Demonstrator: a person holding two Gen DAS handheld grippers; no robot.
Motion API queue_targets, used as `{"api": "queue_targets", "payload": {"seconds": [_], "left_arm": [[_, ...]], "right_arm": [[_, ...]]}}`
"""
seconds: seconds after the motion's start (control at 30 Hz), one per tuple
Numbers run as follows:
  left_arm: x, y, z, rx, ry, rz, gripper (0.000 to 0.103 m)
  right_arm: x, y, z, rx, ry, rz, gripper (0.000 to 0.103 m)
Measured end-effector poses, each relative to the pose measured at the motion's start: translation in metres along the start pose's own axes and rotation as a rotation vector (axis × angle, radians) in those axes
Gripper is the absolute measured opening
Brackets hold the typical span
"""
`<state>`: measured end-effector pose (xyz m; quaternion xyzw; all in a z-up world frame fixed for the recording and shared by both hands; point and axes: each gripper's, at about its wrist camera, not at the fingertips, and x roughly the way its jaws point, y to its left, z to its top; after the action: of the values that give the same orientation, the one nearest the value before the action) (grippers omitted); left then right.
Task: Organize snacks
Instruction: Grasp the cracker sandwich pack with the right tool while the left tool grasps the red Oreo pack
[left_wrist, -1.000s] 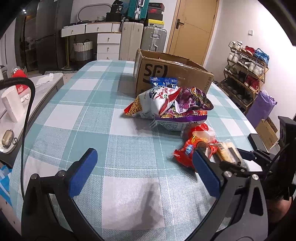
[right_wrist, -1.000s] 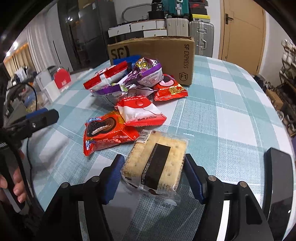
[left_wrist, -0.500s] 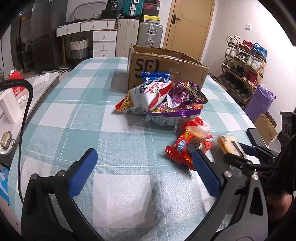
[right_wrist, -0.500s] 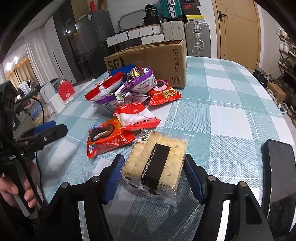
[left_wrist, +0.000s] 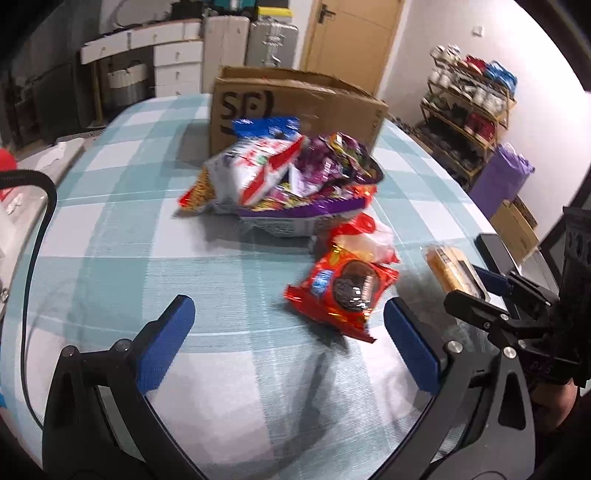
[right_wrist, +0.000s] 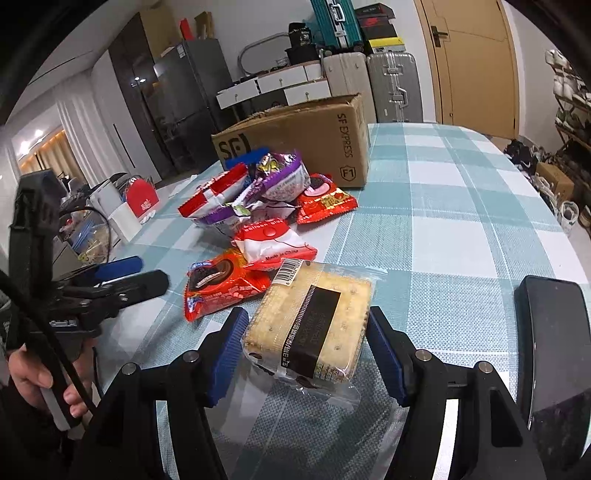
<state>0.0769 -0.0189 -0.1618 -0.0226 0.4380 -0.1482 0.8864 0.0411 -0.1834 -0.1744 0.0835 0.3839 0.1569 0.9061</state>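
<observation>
Checked tablecloth (right_wrist: 461, 192) carries the snacks: the cracker pack (right_wrist: 310, 325), long axis pointing ahead, is clamped by the right gripper (right_wrist: 304, 354), the cardboard box (right_wrist: 314, 140) lying straight beyond, while the left gripper (left_wrist: 288, 343) is spread empty.

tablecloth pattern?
Teal-and-white plaid tablecloth; right wrist view shows it best.

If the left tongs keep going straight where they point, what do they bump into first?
Probably just the checked tablecloth. The left tongs stand open over bare cloth, and the red cookie packet lies a bit to the right of that line, though depth is hard to judge.
</observation>
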Motion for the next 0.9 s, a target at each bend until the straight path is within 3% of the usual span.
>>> {"api": "queue_targets", "payload": {"seconds": [0.3, 0.6, 0.67, 0.73, 0.9], "left_arm": [[0.039, -0.015, 0.015, 0.024, 0.116, -0.037, 0.102], [0.058, -0.026, 0.023, 0.062, 0.131, -0.077, 0.099], [0.059, -0.028, 0.024, 0.075, 0.127, -0.084, 0.094], [0.059, -0.032, 0.023, 0.118, 0.122, -0.066, 0.073], [0.054, -0.026, 0.022, 0.111, 0.113, -0.122, 0.042]], "right_arm": [[-0.008, -0.002, -0.004, 0.004, -0.021, 0.014, 0.066], [-0.013, -0.005, -0.008, 0.016, -0.024, 0.016, 0.066], [-0.015, -0.003, -0.007, 0.003, -0.029, 0.013, 0.066], [-0.016, -0.001, -0.007, -0.004, -0.034, 0.014, 0.066], [-0.017, 0.002, -0.007, -0.010, -0.033, 0.019, 0.066]]}}
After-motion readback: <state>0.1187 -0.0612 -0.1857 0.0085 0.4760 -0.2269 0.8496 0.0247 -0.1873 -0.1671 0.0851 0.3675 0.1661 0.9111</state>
